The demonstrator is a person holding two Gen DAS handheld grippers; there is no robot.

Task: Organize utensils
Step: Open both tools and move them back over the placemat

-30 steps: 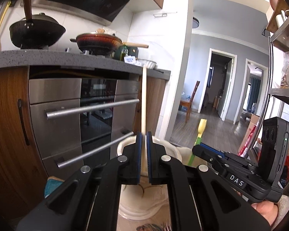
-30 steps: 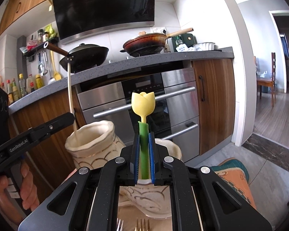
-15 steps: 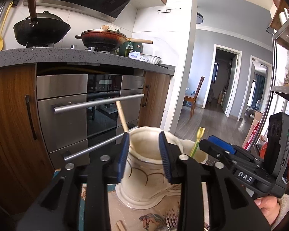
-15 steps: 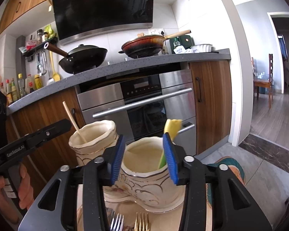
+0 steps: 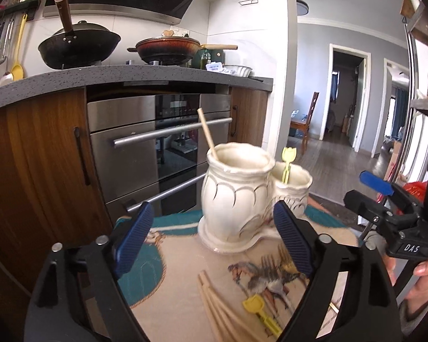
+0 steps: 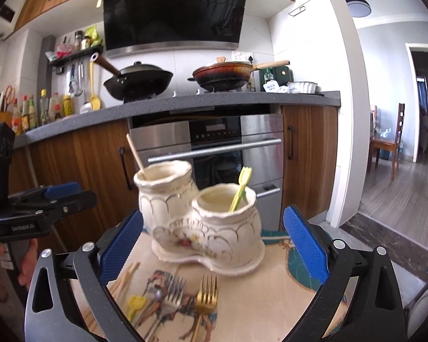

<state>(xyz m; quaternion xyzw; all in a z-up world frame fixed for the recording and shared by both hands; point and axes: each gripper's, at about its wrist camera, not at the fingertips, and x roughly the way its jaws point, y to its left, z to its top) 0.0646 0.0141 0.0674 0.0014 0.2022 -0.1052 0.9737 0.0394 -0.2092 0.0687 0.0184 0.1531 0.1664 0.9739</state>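
Note:
A cream ceramic double holder [image 5: 236, 199] [image 6: 205, 222] stands on a patterned mat. A wooden chopstick [image 5: 207, 132] [image 6: 135, 152] leans in its taller pot, and a yellow-green tulip-handled utensil [image 5: 286, 162] [image 6: 239, 188] leans in the lower pot. My left gripper [image 5: 214, 239] is opening, nothing between its blue pads, drawn back from the holder. My right gripper [image 6: 212, 246] is opening too, empty, with the holder beyond it. On the mat lie several chopsticks [image 5: 216, 310] [image 6: 125, 279], a yellow tulip utensil [image 5: 258, 312] [image 6: 135, 305], a silver fork [image 6: 171, 290] and a gold fork [image 6: 207, 290].
Behind the mat [image 6: 271, 293] stands a steel oven [image 6: 214, 148] between wooden cabinet doors. A black wok [image 6: 139, 81] and a brown pan [image 6: 225, 72] sit on the grey counter. A person's hand [image 5: 422, 270] grips the right gripper's handle. A hallway opens to the right.
Both grippers let go of their utensils, opened wide and drew back. The chopstick now leans in the tall pot and the tulip utensil in the low pot.

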